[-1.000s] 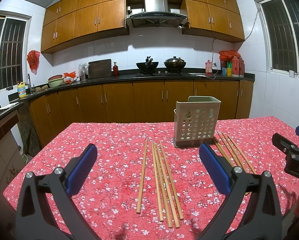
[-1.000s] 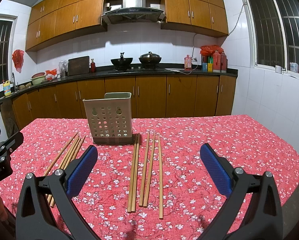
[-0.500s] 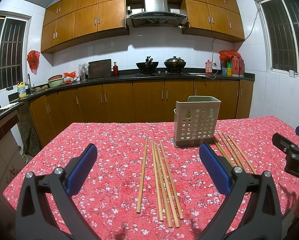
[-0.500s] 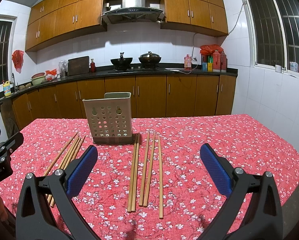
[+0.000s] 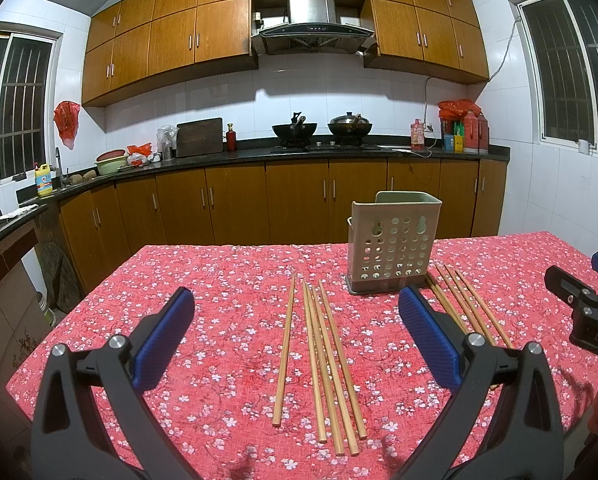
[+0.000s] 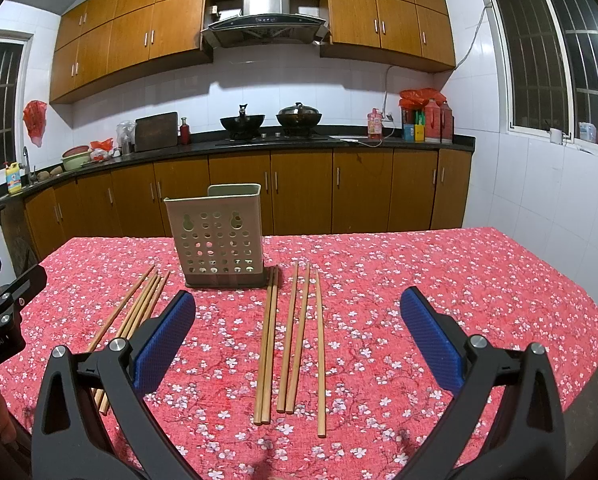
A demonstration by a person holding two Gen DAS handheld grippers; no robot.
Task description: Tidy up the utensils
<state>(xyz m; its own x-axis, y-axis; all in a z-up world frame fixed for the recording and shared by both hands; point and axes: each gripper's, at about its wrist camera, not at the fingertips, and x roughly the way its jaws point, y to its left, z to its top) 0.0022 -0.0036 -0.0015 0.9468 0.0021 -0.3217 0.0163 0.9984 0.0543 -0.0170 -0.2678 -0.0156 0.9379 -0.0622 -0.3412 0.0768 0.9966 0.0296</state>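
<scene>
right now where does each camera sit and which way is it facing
Left wrist: on the left gripper, facing the chopsticks and holder; its open fingers and the right gripper's tip show.
Right wrist: on the right gripper, facing the same holder; its open fingers show.
Shared: holder, chopsticks, tablecloth.

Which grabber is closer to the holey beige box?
Hard to call; maybe right. The right gripper has the perforated beige plastic utensil holder ahead, slightly left. The left gripper has it ahead-right. Neither touches it.
</scene>
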